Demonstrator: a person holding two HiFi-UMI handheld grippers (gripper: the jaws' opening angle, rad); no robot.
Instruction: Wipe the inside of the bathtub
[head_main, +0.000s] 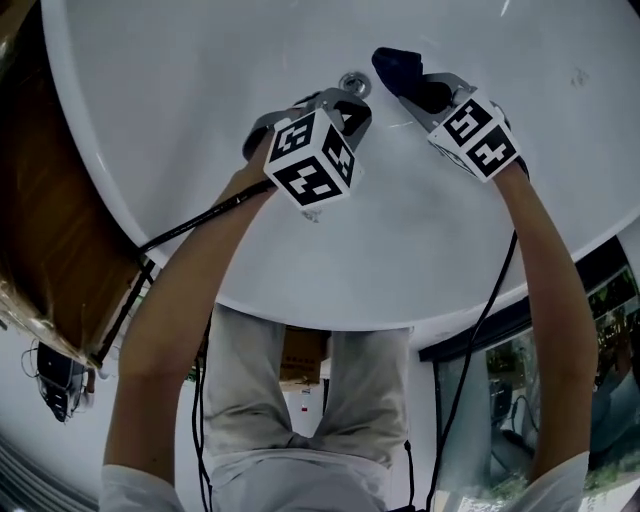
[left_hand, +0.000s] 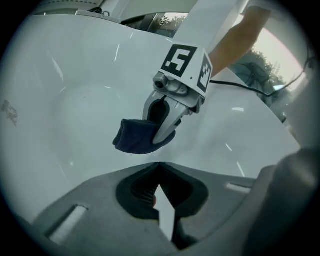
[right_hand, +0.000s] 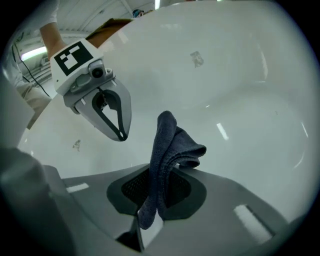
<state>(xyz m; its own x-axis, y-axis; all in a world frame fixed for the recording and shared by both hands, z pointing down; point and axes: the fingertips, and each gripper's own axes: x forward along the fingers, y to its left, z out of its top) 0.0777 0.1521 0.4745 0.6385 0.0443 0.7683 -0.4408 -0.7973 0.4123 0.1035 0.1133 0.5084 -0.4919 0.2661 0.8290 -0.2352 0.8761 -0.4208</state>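
Left hand-held gripper (left_hand: 159, 165): grey jaws pressed together, nothing between them. Right hand-held gripper (left_hand: 161, 134): clamped on a folded, nubbly dark blue cloth (right_hand: 167, 142), one end sticking out past the jaws. Both are held inside the smooth, glossy white bathtub (head_main: 180, 130), near its round metal drain (head_main: 352, 82).

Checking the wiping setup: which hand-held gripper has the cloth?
The right hand-held gripper, shut on the dark blue cloth; the left hand-held gripper is shut on nothing.
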